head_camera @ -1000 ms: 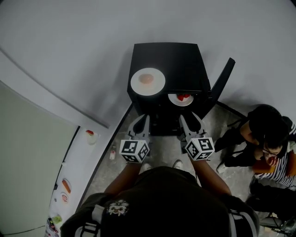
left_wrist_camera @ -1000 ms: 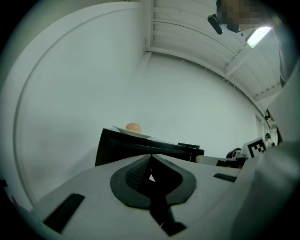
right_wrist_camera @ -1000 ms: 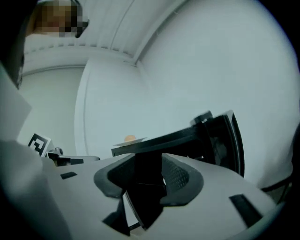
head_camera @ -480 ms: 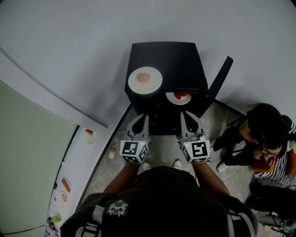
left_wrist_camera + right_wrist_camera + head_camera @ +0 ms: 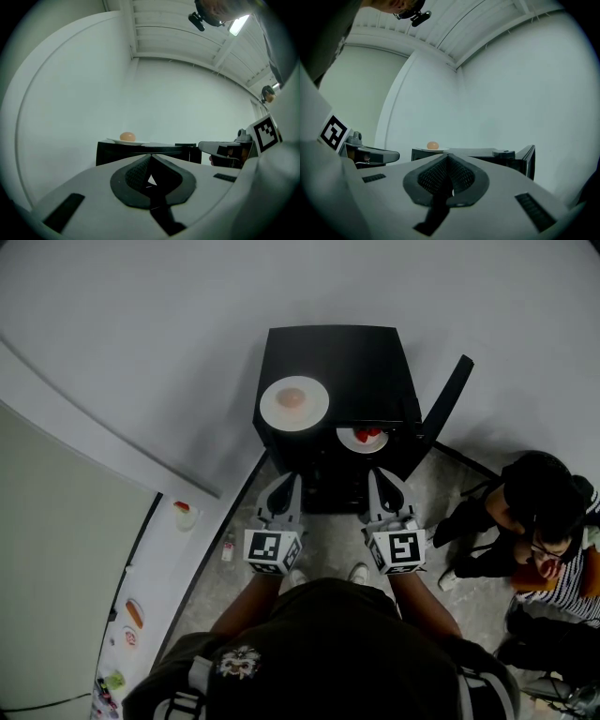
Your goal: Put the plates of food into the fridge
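Your left tool [image 5: 284,486] and right tool [image 5: 384,482] hang pinched shut and empty, facing the open black fridge [image 5: 356,362]. 1 white plate of red food [image 5: 364,437] sits inside, and 1 white plate with a pale bun [image 5: 293,402] is on top, likely next.

The fridge [image 5: 347,357] is matt black, its plate [image 5: 316,407] smooth white, and the left tool [image 5: 150,157] and right tool [image 5: 447,157] are matt grey plastic with black cross-hatched pads [image 5: 135,172].
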`<state>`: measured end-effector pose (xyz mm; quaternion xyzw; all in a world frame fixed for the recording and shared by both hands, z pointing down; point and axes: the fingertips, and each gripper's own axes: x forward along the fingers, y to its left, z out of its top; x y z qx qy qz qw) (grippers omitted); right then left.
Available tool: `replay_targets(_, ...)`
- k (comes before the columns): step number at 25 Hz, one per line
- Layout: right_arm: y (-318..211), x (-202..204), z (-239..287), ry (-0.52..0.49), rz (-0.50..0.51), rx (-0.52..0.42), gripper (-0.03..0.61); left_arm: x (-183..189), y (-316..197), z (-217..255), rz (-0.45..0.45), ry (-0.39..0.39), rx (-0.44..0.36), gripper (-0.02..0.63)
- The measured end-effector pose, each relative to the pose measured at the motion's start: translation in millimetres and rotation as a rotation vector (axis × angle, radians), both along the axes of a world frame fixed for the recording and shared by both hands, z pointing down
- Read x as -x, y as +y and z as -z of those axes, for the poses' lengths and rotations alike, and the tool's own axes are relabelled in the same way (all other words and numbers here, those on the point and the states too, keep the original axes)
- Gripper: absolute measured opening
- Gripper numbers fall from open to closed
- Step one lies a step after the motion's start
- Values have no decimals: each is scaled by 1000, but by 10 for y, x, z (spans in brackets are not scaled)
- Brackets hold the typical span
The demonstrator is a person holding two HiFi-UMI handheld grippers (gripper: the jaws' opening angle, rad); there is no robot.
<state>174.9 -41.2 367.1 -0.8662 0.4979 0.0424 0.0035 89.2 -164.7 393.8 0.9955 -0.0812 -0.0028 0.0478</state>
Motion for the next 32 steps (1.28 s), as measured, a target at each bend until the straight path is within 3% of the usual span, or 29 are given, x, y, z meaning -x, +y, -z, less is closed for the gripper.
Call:
replay_targets(6, -24, 42, -4, -2, 13, -1, 25, -48, -9, 122, -11, 58, 34, 26)
replay_targets(8, -23, 54, -17, -7, 14, 0, 25, -87, 18, 162, -26, 55, 13, 89)
replay_targets(11, -22, 74, -31, -14, 18, -1, 25, -146, 26, 206, -33, 56, 3, 109)
replay_targets(14, -33, 115, -60, -23, 29, -2, 25, -192, -17, 248, -39, 84, 75, 138)
replay_targets(20, -57, 145, -94, -38, 41, -4, 25, -312, -231, 297, -49, 158, 355, 180)
replay_targets(28, -83, 144, -109, -47, 48, -10, 25, -471, -563, 202, -76, 331, 961, 241)
replay_targets(32, -100, 167, -105, -50, 57, -9, 26, -569, -635, 250, -108, 396, 1146, 241)
